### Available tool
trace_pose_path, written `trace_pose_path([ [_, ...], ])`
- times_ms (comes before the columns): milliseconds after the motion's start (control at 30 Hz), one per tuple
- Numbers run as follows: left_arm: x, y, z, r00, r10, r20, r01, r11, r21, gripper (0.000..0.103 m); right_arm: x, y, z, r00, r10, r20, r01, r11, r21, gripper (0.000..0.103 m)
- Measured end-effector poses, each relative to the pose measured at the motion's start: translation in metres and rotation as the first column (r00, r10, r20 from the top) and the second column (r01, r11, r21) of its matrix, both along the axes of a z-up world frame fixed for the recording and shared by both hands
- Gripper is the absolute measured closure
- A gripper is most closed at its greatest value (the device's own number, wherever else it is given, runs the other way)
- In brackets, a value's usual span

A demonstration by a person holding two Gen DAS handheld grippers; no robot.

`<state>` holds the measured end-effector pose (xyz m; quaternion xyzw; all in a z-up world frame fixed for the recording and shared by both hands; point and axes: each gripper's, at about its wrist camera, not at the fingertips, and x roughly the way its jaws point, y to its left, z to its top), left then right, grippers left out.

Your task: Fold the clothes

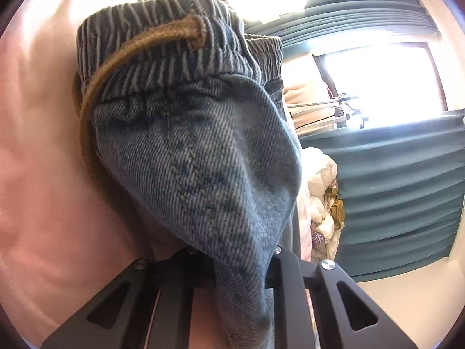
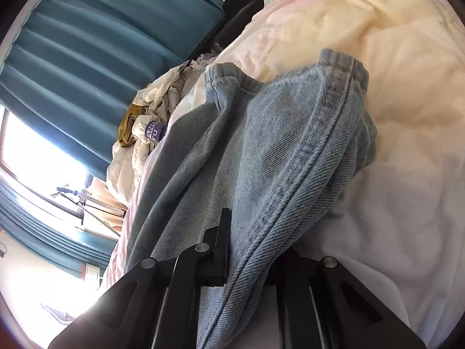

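in your left wrist view, the left gripper (image 1: 241, 264) has its fingers clamped on a bunch of the denim shorts (image 1: 200, 157), close under the elastic waistband (image 1: 162, 40). the brown drawstring (image 1: 122, 61) loops out of that waistband and trails down the left side of the cloth. the denim stands up bunched in front of the lens, with the pink bedsheet (image 1: 43, 145) behind it. off to the right sits a pile of unfolded clothes (image 1: 322, 192) in front of the teal curtain (image 1: 401, 180).

in your right wrist view, the right gripper (image 2: 247, 267) is pinched shut on the same denim shorts (image 2: 279, 157), along a thick stitched seam that runs up toward a hem. the rest of the garment drapes crumpled onto the pale bedsheet (image 2: 392, 58). the pile of clothes (image 2: 145, 133) lies beyond, against the teal curtain (image 2: 87, 52).

as for progress, you look to be early on: both grips are on the shorts, but they are still crumpled, with no clean fold showing. i'd judge the spreading flat and the folding are all still ahead, and the pile waits after that.
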<state>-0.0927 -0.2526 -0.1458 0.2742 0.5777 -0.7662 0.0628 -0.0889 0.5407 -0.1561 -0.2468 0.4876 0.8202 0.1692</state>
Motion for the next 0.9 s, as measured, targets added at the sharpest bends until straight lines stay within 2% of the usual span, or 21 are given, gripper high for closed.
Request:
trace_pose_path([
  [133, 0.022, 0.002, 0.008, 0.999, 0.03, -0.027, -0.028, 0.999, 0.046, 0.092, 0.025, -0.003, 0.024, 0.999, -0.001, -0.034, 0.001, 1.0, -0.017, 0.096],
  [300, 0.046, -0.002, 0.021, 1.0, -0.009, -0.016, 0.01, 0.999, 0.049, 0.092, 0.061, 0.0, 0.05, 0.997, 0.053, -0.058, -0.057, 0.996, -0.066, 0.096],
  [400, 0.062, -0.006, 0.031, 1.0, -0.026, -0.009, 0.027, 0.999, 0.043, 0.092, 0.089, 0.002, 0.055, 0.996, 0.049, -0.078, -0.059, 0.989, -0.134, 0.096],
  [633, 0.074, 0.0, 0.034, 0.994, -0.099, 0.043, 0.1, 0.995, -0.019, 0.092, 0.143, 0.006, 0.025, 1.0, 0.021, 0.01, -0.016, 0.928, -0.373, 0.096],
  [767, 0.074, 0.008, 0.028, 0.993, -0.09, 0.076, 0.091, 0.996, -0.01, 0.091, 0.15, 0.009, 0.009, 0.998, 0.036, 0.055, -0.011, 0.917, -0.398, 0.096],
  [900, 0.081, 0.021, 0.034, 0.991, -0.091, 0.1, 0.097, 0.994, -0.058, 0.086, 0.148, 0.013, -0.008, 0.998, 0.031, 0.063, 0.001, 0.894, -0.448, 0.092],
])
